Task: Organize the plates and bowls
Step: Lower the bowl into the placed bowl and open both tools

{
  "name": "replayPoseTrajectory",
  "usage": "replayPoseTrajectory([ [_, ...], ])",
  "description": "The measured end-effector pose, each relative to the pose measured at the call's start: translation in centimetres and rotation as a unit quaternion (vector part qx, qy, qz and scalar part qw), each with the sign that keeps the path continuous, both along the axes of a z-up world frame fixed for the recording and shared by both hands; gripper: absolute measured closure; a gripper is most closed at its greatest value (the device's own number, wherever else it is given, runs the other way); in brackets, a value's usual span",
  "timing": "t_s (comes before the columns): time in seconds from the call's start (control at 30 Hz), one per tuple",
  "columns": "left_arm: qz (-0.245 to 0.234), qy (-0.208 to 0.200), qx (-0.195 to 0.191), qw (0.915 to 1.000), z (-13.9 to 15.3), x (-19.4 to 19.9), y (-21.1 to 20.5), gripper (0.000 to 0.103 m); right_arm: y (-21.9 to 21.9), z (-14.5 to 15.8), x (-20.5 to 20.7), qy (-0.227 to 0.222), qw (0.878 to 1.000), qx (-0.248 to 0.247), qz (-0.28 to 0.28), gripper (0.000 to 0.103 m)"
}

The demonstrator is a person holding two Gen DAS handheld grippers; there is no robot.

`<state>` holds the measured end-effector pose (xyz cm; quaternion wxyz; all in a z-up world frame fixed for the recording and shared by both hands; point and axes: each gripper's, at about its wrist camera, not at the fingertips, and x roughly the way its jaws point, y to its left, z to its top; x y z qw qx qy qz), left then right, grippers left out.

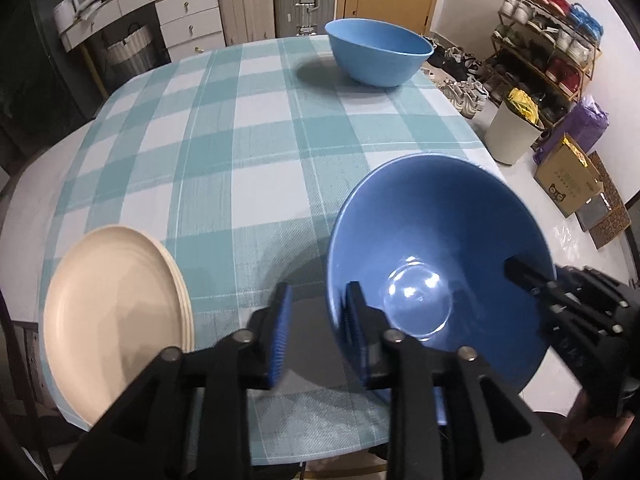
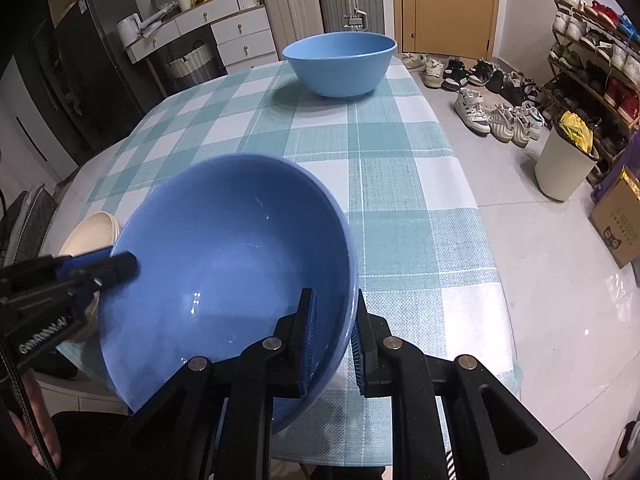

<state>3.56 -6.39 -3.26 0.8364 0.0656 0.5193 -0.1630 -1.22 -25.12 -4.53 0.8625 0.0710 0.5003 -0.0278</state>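
Note:
A dark blue bowl is held tilted above the near edge of the checked table; it also shows in the right wrist view. My right gripper is shut on its rim, one finger inside and one outside. My left gripper is open, its right finger at the bowl's left rim. A stack of cream plates lies at the near left, partly hidden in the right wrist view. A light blue bowl stands at the far end.
The teal checked tablecloth covers the table. On the floor to the right are a white bin, a cardboard box, a shoe rack and loose shoes. Drawers and suitcases stand behind the table.

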Motion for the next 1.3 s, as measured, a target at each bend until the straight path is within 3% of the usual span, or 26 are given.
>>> replayPoseTrajectory([
  [0.2, 0.015, -0.036, -0.028, 0.9989, 0.4, -0.9, 0.9, 0.067, -1.1, 2.2, -1.0, -0.042, 0.999, -0.004, -0.021, 0.086],
  [0.27, 0.031, -0.065, -0.043, 0.9965, 1.1, -1.4, 1.7, 0.056, -1.8, 3.4, -1.6, -0.071, 0.997, 0.013, -0.035, 0.083],
  [0.4, 0.063, -0.112, -0.072, 0.9891, 2.1, -2.4, 3.4, 0.052, -2.5, 4.7, -2.9, -0.122, 0.989, 0.062, -0.050, 0.077],
  [0.53, 0.092, -0.131, -0.092, 0.9828, 2.0, -2.9, 4.4, 0.043, -1.8, 4.9, -4.2, -0.172, 0.981, 0.076, -0.049, 0.053],
  [0.6, 0.092, -0.137, -0.097, 0.9815, 1.8, -3.2, 4.4, 0.031, -1.3, 4.9, -4.7, -0.196, 0.977, 0.072, -0.044, 0.051],
  [0.7, 0.089, -0.183, -0.093, 0.9746, 2.3, -4.4, 4.4, 0.016, -0.2, 5.0, -5.6, -0.231, 0.972, 0.042, -0.027, 0.046],
  [0.77, 0.089, -0.219, -0.083, 0.9680, 2.8, -5.2, 4.4, 0.001, 0.1, 5.3, -6.2, -0.250, 0.967, 0.034, -0.022, 0.025],
  [0.83, 0.082, -0.244, -0.072, 0.9637, 3.2, -5.7, 4.3, 0.000, 0.1, 5.8, -7.2, -0.282, 0.959, 0.027, -0.025, 0.011],
  [1.0, 0.065, -0.242, -0.051, 0.9667, 3.3, -5.8, 3.3, 0.000, 0.7, 6.6, -8.7, -0.334, 0.943, -0.004, -0.017, 0.001],
  [1.13, 0.064, -0.240, -0.044, 0.9677, 3.1, -6.2, 2.7, 0.000, 1.7, 6.5, -8.4, -0.319, 0.948, -0.009, 0.004, 0.001],
  [1.3, 0.060, -0.262, -0.036, 0.9625, 3.5, -7.1, 2.5, 0.000, 2.6, 6.2, -8.0, -0.304, 0.952, -0.032, 0.019, 0.001],
])
